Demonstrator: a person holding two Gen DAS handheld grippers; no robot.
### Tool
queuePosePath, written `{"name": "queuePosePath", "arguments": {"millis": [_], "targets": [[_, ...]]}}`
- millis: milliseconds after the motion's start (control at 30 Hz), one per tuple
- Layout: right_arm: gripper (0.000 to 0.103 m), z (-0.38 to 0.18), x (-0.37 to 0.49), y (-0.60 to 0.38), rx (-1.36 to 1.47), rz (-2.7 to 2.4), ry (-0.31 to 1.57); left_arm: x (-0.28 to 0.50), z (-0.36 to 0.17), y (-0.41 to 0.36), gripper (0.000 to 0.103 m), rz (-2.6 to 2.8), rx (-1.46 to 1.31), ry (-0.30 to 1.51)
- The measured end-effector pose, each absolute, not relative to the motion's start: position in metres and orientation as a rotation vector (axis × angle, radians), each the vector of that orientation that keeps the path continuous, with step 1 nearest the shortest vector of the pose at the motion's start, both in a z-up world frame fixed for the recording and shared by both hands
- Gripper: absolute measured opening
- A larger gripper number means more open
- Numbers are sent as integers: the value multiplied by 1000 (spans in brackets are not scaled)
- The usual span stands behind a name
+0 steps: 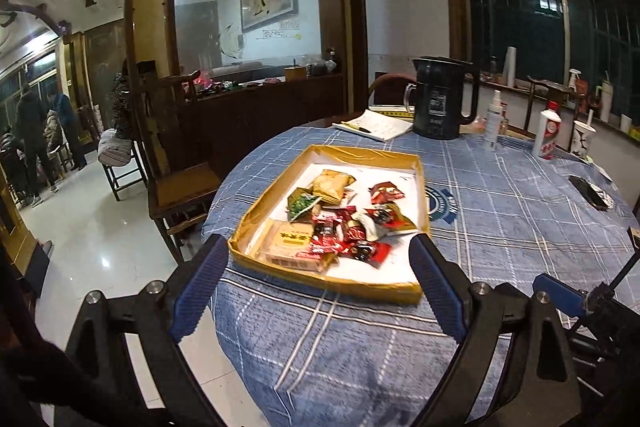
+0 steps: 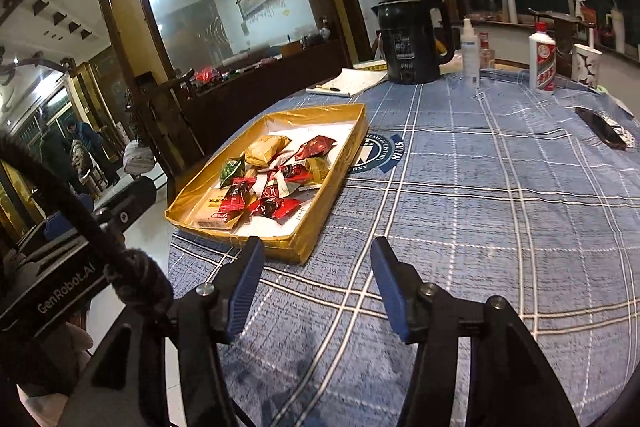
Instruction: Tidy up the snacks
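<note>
A shallow gold-rimmed tray with a white floor lies on the blue checked tablecloth, near the table's left edge. In it is a loose pile of wrapped snacks: mostly red packets, one green, a tan pouch and a beige flat pack. My left gripper hangs open in front of the tray's near rim, nothing between its fingers. My right gripper is open too, empty, just right of the tray's near corner.
At the back of the table stand a black kettle, a notepad, a spray bottle, a white bottle and a paper cup. A phone lies right. A wooden chair stands left; people are far off.
</note>
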State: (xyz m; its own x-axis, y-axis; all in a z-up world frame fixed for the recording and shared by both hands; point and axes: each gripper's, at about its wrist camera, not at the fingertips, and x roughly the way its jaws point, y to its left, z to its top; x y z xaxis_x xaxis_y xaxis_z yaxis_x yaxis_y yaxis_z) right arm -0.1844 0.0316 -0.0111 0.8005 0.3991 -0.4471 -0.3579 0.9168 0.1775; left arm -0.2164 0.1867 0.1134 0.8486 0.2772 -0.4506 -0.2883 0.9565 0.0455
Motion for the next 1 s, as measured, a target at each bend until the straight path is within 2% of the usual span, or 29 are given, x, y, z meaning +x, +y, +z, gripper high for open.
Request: {"name": "queuePosePath", "arguments": {"millis": [1000], "targets": [[65,-30,-184,39,-9,320,544,-202,85,188,92,203,-85,613]]}}
